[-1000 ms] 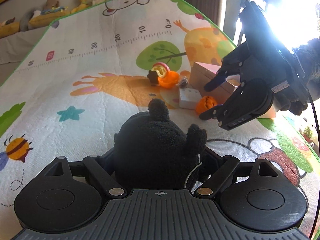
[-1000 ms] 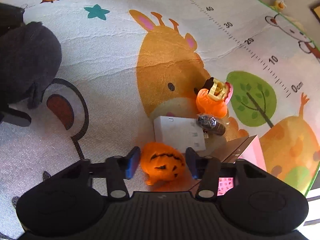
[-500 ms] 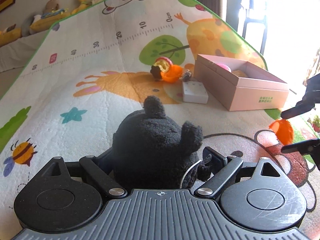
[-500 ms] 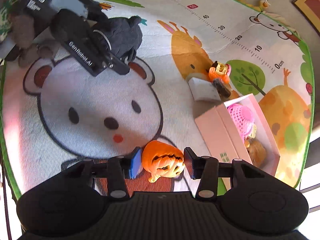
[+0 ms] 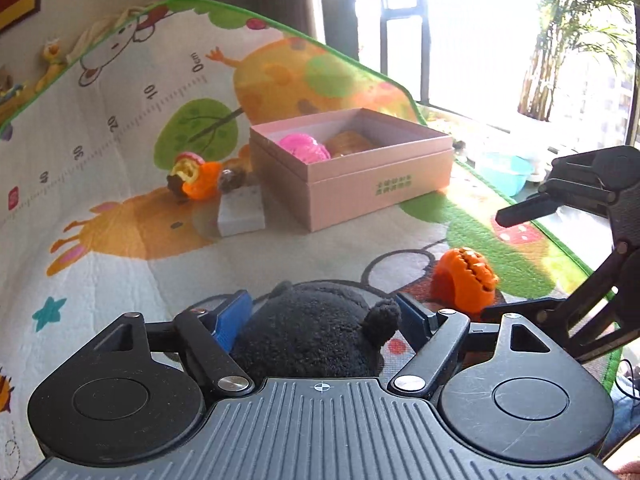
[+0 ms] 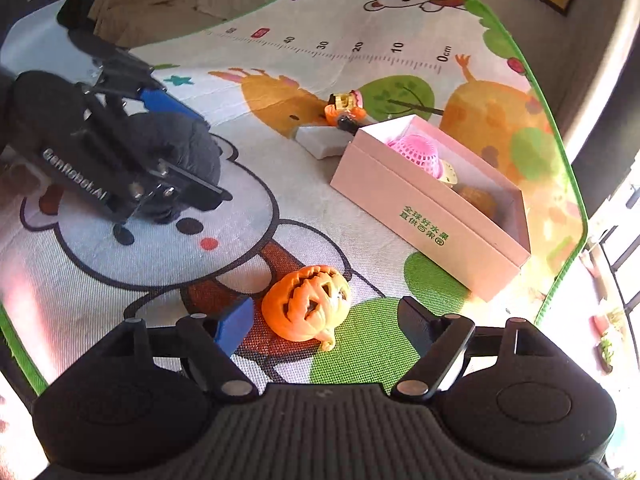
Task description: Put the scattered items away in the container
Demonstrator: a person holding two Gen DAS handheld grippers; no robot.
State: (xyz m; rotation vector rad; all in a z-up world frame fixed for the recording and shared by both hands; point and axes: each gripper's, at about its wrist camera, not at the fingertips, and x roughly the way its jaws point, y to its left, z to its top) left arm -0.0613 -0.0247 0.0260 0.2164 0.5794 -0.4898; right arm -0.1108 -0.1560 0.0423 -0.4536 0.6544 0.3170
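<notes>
My left gripper [image 5: 322, 314] is shut on a black plush toy [image 5: 316, 328] that fills the gap between its blue pads. In the right wrist view the left gripper [image 6: 208, 156] holds the plush [image 6: 176, 148] low over the bear print. My right gripper [image 6: 326, 322] is open. An orange pumpkin toy [image 6: 308, 304] lies free on the mat between its spread fingers. The left wrist view also shows the pumpkin [image 5: 464, 280] and the right gripper [image 5: 492, 265] around it. The pink box [image 5: 360, 188] stands open, with a pink ball [image 5: 304, 148] and a brown item inside.
Left of the box lie a white block [image 5: 240, 212], an orange and yellow toy [image 5: 196, 180] and a small dark item [image 5: 232, 176]. The play mat's green edge [image 6: 560, 152] runs just past the box [image 6: 400, 208]. A bright window is at the right.
The right gripper carried the pumpkin away from the white block, then opened and let it go onto the mat. The left gripper brought the plush closer to the box.
</notes>
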